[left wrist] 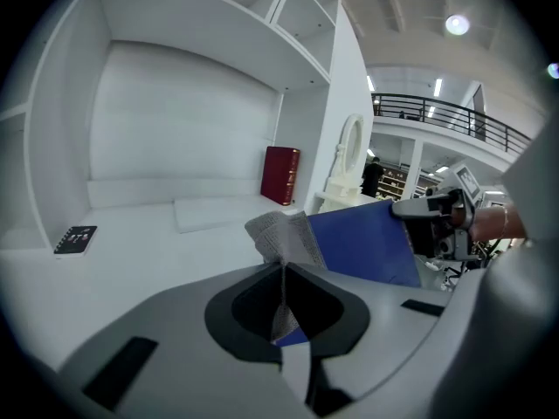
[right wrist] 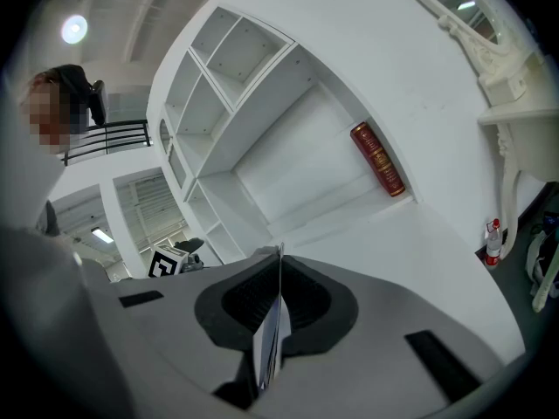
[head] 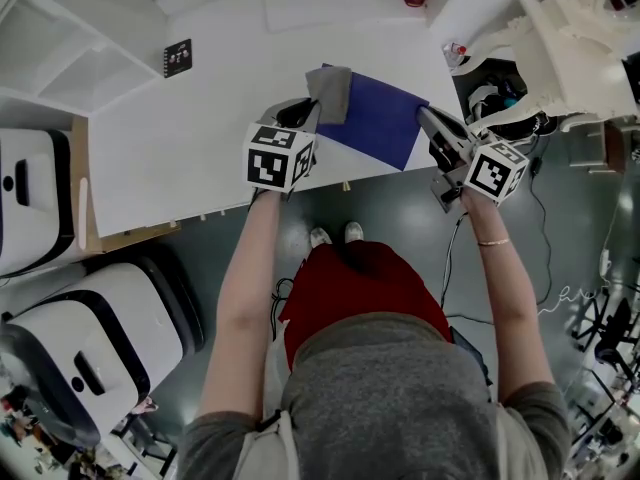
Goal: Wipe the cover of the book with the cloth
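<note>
Two claws share the job here. The right claw [right wrist: 279, 264] is pressed together on the thin edge of the blue book [head: 375, 118]. This is probably to steady the book, so that a wiping stroke does not push it across the desk [head: 200, 138]. The book sits by the desk's near edge, and its held side looks tipped up a little in the left gripper view. The left claw [left wrist: 284, 273] pinches a grey cloth [head: 331, 92] by one end. The free part is draped over the book's far-left corner and touches the cover. That leaves loose fabric to drag flat over the cover, so I judge a wiping stroke is about to begin from that corner.
</note>
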A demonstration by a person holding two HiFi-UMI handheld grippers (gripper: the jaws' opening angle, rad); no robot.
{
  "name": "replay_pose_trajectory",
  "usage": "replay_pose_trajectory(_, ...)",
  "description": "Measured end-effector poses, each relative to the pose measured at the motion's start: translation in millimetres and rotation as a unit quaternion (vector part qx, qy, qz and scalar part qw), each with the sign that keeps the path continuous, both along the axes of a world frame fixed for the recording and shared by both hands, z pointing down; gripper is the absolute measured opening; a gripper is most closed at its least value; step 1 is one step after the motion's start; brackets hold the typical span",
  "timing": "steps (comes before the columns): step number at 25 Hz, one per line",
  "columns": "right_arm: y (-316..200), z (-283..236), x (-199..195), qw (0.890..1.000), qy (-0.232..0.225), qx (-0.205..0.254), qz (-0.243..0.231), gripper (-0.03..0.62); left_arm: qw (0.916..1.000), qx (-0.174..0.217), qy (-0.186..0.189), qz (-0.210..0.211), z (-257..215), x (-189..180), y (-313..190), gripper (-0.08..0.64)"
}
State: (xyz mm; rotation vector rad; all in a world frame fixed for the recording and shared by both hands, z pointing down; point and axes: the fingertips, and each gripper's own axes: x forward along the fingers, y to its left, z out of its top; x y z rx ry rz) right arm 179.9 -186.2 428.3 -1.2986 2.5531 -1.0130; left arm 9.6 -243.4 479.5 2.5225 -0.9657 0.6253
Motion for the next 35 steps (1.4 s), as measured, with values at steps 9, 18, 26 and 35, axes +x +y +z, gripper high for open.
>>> replay_pose_trajectory(9,1,-6,-1,1.000,0.009,0.001,0.001,0.031,0.9947,-0.014,-0.038,-0.094,20,-55,-6,0.025)
replay_pose_trajectory(18,2,-6,-2,1.000,0.009,0.002,-0.002,0.031,0.9916,0.024,0.114,0.056,-70,22,64,0.025)
replay_pose_trajectory(26,2,-8,-3,1.000,0.012,-0.002,0.004,0.031,0.9803,-0.028,0.123,0.152,-53,85,109,0.025)
replay_pose_trajectory(35,1,-4,-2,1.000,0.003,-0.004,0.004,0.031,0.9894,-0.003,0.031,0.142,-21,93,86,0.025)
